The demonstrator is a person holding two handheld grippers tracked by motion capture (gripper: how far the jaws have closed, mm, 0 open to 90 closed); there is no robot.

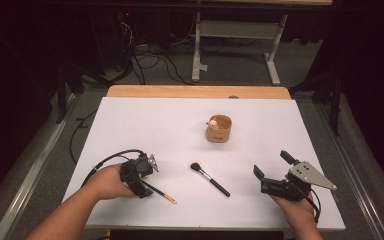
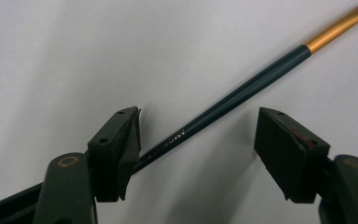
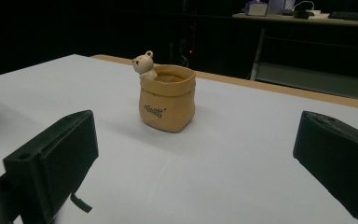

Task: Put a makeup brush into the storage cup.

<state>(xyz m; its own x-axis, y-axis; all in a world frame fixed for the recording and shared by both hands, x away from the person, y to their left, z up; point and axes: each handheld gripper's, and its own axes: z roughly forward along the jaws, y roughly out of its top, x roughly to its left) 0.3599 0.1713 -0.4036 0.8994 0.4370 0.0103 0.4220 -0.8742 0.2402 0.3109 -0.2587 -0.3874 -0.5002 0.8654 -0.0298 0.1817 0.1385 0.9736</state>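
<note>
Left gripper [image 2: 196, 154], jaws part-open astride slim dark-teal gold-tipped brush handle [image 2: 242, 91], not yet clamped: centre handle, close squarely before lifting.

You've got a white tabletop [image 1: 145, 125] with a wooden strip along its far edge. Toward the far right sits a tan bear pot [image 1: 218, 128], a black makeup brush [image 1: 210, 179] lies mid-front, and a thin gold-tipped brush [image 1: 162, 194] near the front-left corner.

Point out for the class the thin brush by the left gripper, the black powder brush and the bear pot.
thin brush [image 2: 233, 97], left gripper view, on its dark handle.
black powder brush [image 1: 211, 179], high view, on its handle.
bear pot [image 3: 168, 105], right gripper view, on its front wall.
</note>
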